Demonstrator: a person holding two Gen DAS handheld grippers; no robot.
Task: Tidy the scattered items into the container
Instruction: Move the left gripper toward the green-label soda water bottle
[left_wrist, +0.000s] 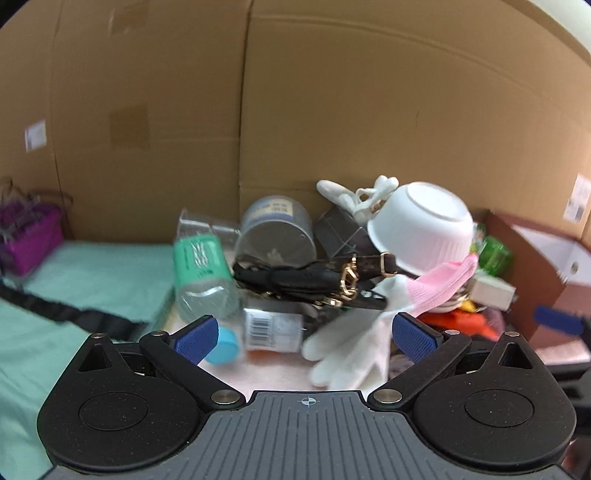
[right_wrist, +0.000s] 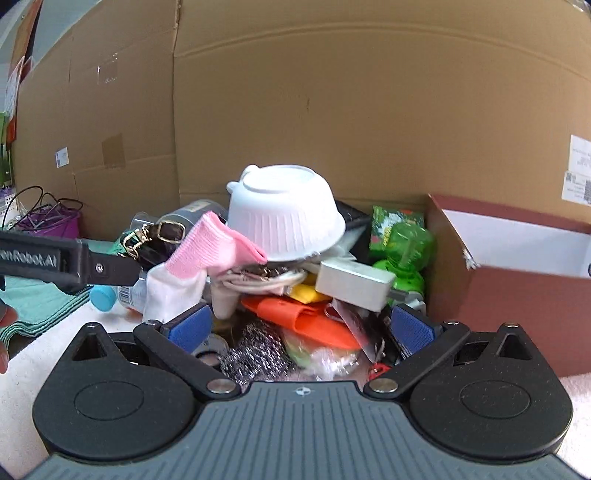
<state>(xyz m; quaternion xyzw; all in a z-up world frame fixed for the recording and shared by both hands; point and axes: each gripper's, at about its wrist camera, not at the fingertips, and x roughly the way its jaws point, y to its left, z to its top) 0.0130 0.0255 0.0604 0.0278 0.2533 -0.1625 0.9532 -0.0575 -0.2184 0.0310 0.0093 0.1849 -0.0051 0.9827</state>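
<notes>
Both the left gripper (left_wrist: 301, 336) and right gripper (right_wrist: 301, 328) are observed with jaws spread and nothing pinched, the heaped items, topped by an overturned white bowl (right_wrist: 284, 212), lying at twelve o'clock beyond them, the brown box (right_wrist: 517, 273) at two o'clock.

White ribbed bowl (right_wrist: 284, 218), pink-cuffed white glove (left_wrist: 373, 332).

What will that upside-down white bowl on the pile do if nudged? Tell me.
The white bowl looks like thin ribbed plastic, so probably light and stiff. It sits tilted, upside down, on the pink-cuffed glove and loose clutter, so a nudge would likely slide or tip it.
</notes>
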